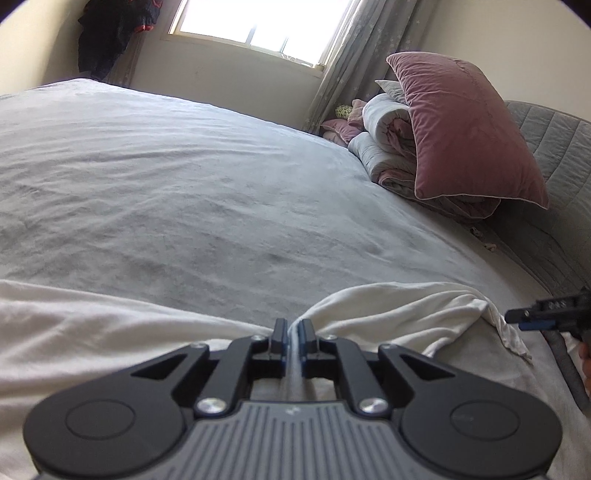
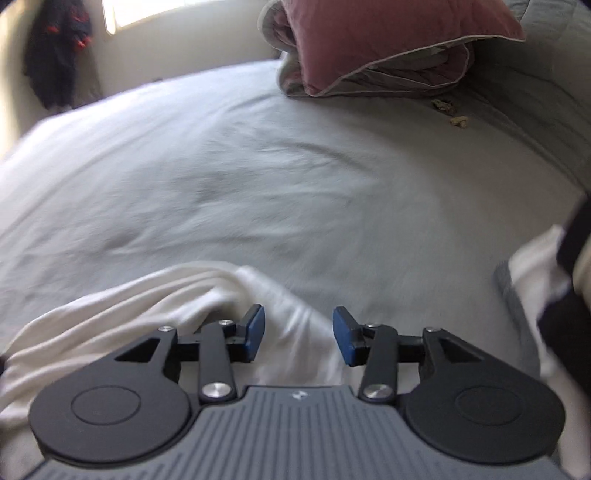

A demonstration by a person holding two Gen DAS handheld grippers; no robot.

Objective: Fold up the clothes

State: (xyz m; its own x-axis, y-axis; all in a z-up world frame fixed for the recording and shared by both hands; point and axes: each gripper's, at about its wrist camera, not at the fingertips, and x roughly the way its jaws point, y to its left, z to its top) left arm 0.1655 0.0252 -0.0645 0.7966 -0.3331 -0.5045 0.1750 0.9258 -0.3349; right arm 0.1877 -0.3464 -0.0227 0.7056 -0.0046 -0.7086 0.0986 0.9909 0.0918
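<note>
- Garment (image 1: 388,306): white, soft knit, bunched in folds along the near edge of the bed; its full outline is cut off by the frame and by the gripper bodies, so the kind of clothing cannot be told.
- Left gripper (image 1: 293,328): black linkage, blue pads, ribbed grey body; jaws nearly together, pinching a thin ridge of the garment between them.
- Right gripper (image 2: 298,334): same make; jaws parted, pads apart and pressing on nothing, white cloth lying beneath and to its left. From the left wrist view only its tip shows at the right edge.
- Sheet (image 1: 184,184): pale grey, brushed, lightly creased, covering the bed; blurred in the right wrist view.
- Pillow (image 1: 469,129): dusty pink, velvety, piped edge, leaning on a rolled quilt (image 1: 384,147) of grey and pink.
- Headboard (image 1: 554,147): grey, quilted, partly cut off.
- Crumbs (image 2: 460,121): small tan bits on the sheet near the pillow, too small to identify.
- Dark clothes (image 1: 110,33): hanging in the far corner, detail unclear.
- Window (image 1: 258,22): overexposed, beside a pale starred curtain (image 1: 354,55).
</note>
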